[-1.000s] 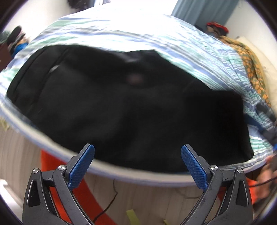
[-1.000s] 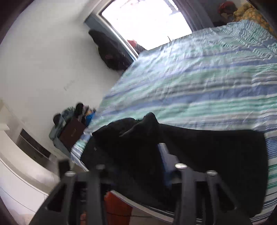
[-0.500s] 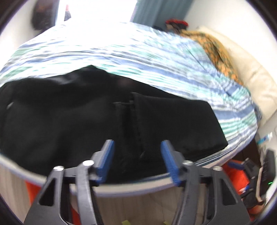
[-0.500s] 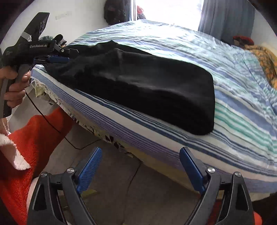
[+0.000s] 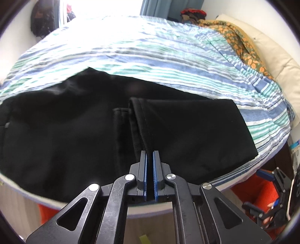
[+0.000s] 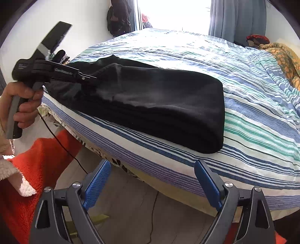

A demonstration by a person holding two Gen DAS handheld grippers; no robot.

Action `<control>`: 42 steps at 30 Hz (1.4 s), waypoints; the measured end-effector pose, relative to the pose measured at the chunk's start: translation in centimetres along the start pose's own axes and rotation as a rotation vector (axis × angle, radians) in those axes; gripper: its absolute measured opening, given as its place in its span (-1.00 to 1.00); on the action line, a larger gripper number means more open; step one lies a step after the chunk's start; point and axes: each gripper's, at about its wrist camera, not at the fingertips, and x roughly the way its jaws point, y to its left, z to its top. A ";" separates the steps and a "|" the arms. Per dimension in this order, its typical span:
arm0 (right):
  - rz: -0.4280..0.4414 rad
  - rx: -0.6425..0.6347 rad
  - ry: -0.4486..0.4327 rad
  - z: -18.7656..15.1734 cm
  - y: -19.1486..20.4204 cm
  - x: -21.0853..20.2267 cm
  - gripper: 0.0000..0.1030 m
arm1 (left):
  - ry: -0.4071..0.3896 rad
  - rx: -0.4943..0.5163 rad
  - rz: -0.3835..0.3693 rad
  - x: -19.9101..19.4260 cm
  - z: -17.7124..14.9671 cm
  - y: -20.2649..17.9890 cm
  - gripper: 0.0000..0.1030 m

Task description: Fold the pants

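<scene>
Black pants (image 5: 75,131) lie partly folded along the near edge of a striped bed (image 5: 150,56). My left gripper (image 5: 149,153) is shut on a raised fold of the pants' near edge, the blue pads pinching the black cloth. In the right wrist view the pants (image 6: 159,101) stretch across the bed corner, and the left gripper (image 6: 92,77) grips their left end, held by a hand (image 6: 20,105). My right gripper (image 6: 151,167) stands open below the bed's edge, off the mattress, with nothing between its fingers.
An orange patterned blanket (image 5: 238,39) and a cream pillow (image 5: 277,56) lie at the bed's far right. An orange fleece sleeve (image 6: 37,169) fills the lower left. A thin cable (image 6: 61,146) runs over the wooden floor (image 6: 150,215). Dark clothes (image 6: 118,16) hang by the window.
My left gripper moved in over the pants' near edge and closed on a fold of cloth. The right gripper swung down from over the pants to below the bed's edge, staying open.
</scene>
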 end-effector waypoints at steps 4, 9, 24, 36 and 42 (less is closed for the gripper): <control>0.015 0.019 0.002 0.3 -0.2 0.2 0.76 | 0.050 -0.012 0.054 1.4 -0.8 1.2 -0.93; 0.023 0.029 0.036 0.3 -0.3 0.9 0.76 | 0.056 -0.014 0.057 1.7 -0.5 0.3 -0.83; 0.056 0.018 0.001 0.0 0.5 0.0 0.75 | 0.074 0.008 0.026 3.0 0.5 0.2 -0.68; 0.206 0.278 -0.162 6.1 -7.9 -0.8 -0.27 | 0.069 0.022 0.051 3.5 -0.2 -0.1 -0.39; 0.162 0.225 0.080 6.9 -8.1 4.1 -0.45 | 0.075 0.002 0.036 3.4 -0.2 1.0 -0.31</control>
